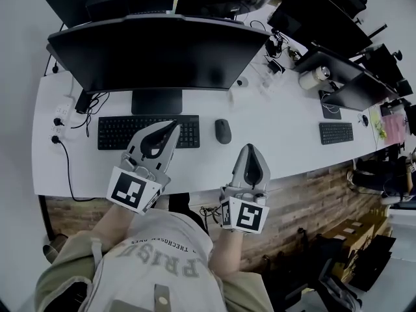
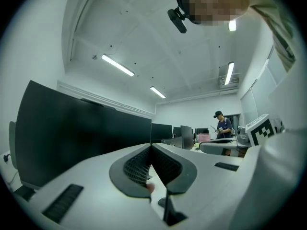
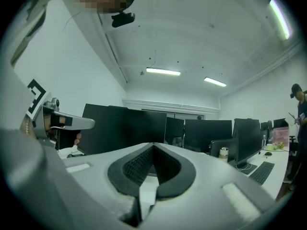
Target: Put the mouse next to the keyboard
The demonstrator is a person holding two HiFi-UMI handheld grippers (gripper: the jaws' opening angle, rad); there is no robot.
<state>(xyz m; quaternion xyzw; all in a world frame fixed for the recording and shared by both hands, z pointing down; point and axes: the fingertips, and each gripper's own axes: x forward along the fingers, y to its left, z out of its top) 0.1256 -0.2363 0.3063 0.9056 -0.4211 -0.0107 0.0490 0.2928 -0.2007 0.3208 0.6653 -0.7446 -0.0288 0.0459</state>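
Note:
A dark mouse (image 1: pixel 223 130) lies on the white desk (image 1: pixel 273 129), a short way right of the black keyboard (image 1: pixel 148 131). My left gripper (image 1: pixel 173 127) hovers over the keyboard's right half, jaws shut and empty. My right gripper (image 1: pixel 250 149) is held near the desk's front edge, right of and nearer than the mouse, also shut with nothing in it. Both gripper views look up toward the monitors and ceiling; in them the left gripper (image 2: pixel 151 146) and the right gripper (image 3: pixel 153 145) show closed tips, and neither mouse nor keyboard appears.
A wide monitor (image 1: pixel 156 54) stands behind the keyboard. A power strip (image 1: pixel 60 117) with cables lies at the desk's left end. A second keyboard (image 1: pixel 336 132) and more monitors (image 1: pixel 354 86) stand to the right. A person (image 2: pixel 223 126) stands far off.

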